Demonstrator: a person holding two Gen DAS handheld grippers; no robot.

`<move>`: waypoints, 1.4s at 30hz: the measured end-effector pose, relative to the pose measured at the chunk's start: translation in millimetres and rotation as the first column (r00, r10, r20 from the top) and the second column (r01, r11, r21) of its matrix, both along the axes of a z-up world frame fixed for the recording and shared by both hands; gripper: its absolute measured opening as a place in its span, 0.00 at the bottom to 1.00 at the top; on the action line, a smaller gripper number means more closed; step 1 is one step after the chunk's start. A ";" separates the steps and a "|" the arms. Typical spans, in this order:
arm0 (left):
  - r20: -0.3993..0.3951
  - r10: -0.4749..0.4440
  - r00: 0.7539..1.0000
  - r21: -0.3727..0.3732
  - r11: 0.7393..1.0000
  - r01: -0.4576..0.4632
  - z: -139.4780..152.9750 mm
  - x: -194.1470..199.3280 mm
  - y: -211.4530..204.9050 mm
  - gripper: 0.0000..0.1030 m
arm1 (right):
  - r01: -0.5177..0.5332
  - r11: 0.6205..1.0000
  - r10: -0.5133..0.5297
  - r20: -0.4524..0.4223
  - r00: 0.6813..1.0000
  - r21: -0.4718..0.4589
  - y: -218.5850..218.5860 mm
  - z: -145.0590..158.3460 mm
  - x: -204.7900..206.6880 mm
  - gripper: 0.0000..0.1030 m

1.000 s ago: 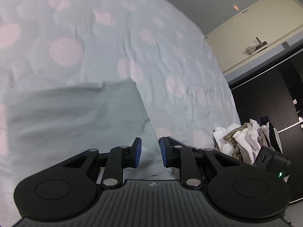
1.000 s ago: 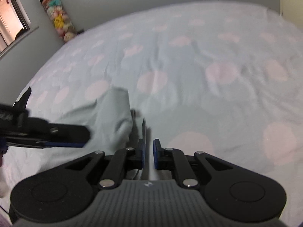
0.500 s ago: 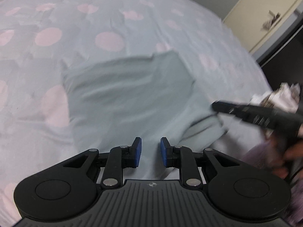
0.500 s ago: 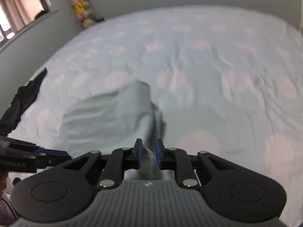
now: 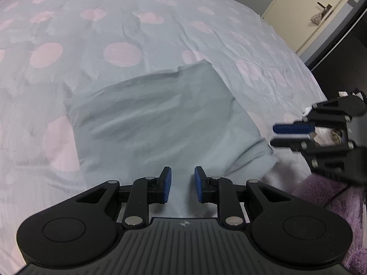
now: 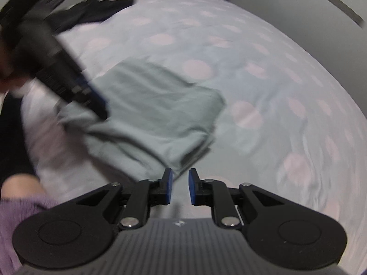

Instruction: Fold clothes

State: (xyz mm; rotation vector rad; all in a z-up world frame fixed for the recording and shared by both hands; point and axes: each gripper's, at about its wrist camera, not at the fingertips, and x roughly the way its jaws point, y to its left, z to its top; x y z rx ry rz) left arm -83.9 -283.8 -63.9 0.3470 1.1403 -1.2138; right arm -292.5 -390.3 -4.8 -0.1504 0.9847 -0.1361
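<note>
Both your left hand-held gripper point(image 5: 182, 184) and right hand-held gripper point(image 6: 178, 186) hover slightly parted, empty; folded grey-green cloth garment point(image 5: 156, 123) lies at twelve o'clock on the pink-dotted bed point(image 5: 123, 53).

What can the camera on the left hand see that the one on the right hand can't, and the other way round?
Only the left view shows the cream door and the dark wardrobe. Only the right view shows dark clothing at the far edge of the bed. Both show the folded grey-green garment on the dotted bedcover, a purple fuzzy sleeve, and the other hand's tool.
</note>
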 end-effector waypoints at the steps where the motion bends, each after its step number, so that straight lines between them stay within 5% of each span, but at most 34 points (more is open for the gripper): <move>1: -0.003 0.000 1.000 0.000 1.000 0.000 -0.9 1.3 -1.0 0.18 | -0.027 1.000 0.027 0.000 1.000 -0.003 3.3 0.2 1.1 0.18; 6: -0.020 0.000 1.000 -0.001 1.000 0.000 -4.2 6.5 -3.3 0.18 | -0.111 0.994 0.111 0.009 0.994 0.006 21.4 -3.4 9.5 0.18; 16: -0.004 0.030 1.000 0.001 1.000 -0.030 -2.0 11.1 20.8 0.18 | -0.227 0.962 0.219 -0.070 0.973 -0.152 60.1 -31.9 31.7 0.18; 18: -0.022 0.052 0.998 0.005 0.999 -0.052 -5.6 18.2 24.8 0.18 | -0.244 0.953 0.231 -0.088 0.969 -0.179 62.9 -34.3 30.5 0.11; 22: 0.008 0.076 0.997 0.035 0.997 -0.076 -11.7 26.8 27.5 0.02 | -0.249 0.949 0.242 -0.060 0.969 -0.193 62.2 -24.8 20.3 0.03; 30: -0.002 0.092 0.996 0.038 0.995 -0.092 -14.4 30.4 29.9 0.00 | -0.338 0.918 0.321 -0.111 0.941 -0.208 71.8 -25.5 -3.5 0.02; 34: 0.066 0.051 0.996 0.006 0.999 -0.052 5.7 15.6 40.7 0.20 | -0.279 0.939 0.267 -0.088 0.960 -0.200 71.0 -26.8 0.5 0.03; 37: 0.138 -0.022 0.990 -0.015 1.000 0.024 20.6 -3.6 45.5 0.26 | -0.251 0.946 0.246 -0.051 0.968 -0.205 75.7 -18.4 -3.1 0.04; 42: 0.274 -0.168 0.947 -0.009 0.984 0.177 26.5 -47.7 38.4 0.42 | -0.243 0.941 0.249 -0.004 0.969 -0.236 88.6 -14.8 -1.1 0.09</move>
